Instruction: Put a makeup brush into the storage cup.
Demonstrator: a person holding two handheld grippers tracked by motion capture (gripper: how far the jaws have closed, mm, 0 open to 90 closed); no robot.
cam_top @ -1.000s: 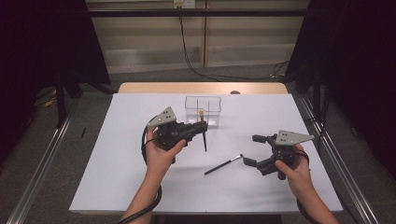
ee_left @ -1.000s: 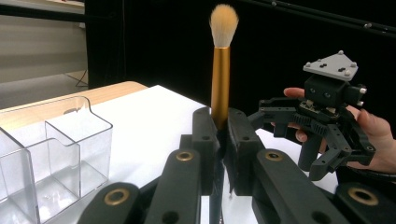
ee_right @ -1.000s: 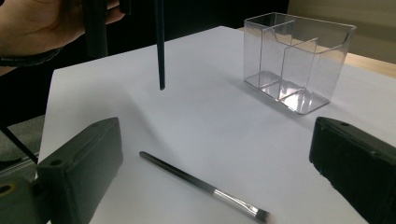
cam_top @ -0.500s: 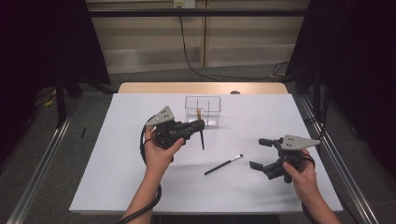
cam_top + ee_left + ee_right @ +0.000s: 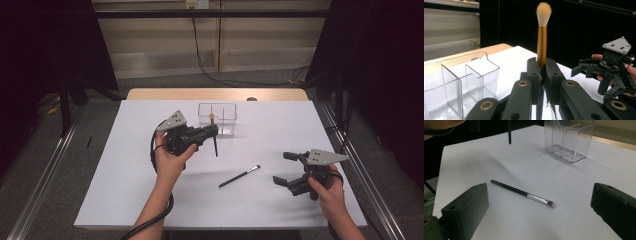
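Observation:
My left gripper (image 5: 214,131) is shut on a makeup brush (image 5: 215,142) and holds it upright above the table, just in front of a clear plastic organizer (image 5: 218,107). In the left gripper view the brush (image 5: 542,37) has a gold ferrule and tan bristles that rise from between the closed jaws (image 5: 541,67). A thin black brush (image 5: 239,176) with a silver ferrule lies flat mid-table. My right gripper (image 5: 285,168) stands open to its right, apart from it. In the right gripper view that thin brush (image 5: 521,192) lies ahead of the wide jaws (image 5: 539,197).
The white table top (image 5: 125,165) has bare room at left and front. The organizer (image 5: 569,140) has several compartments and stands near the far edge; it looks empty in the left gripper view (image 5: 461,82). Dark curtains and floor rails surround the table.
My right gripper has drawn back to the right and toward the front edge, away from the thin black brush, which stays put. The left gripper and its brush have not moved.

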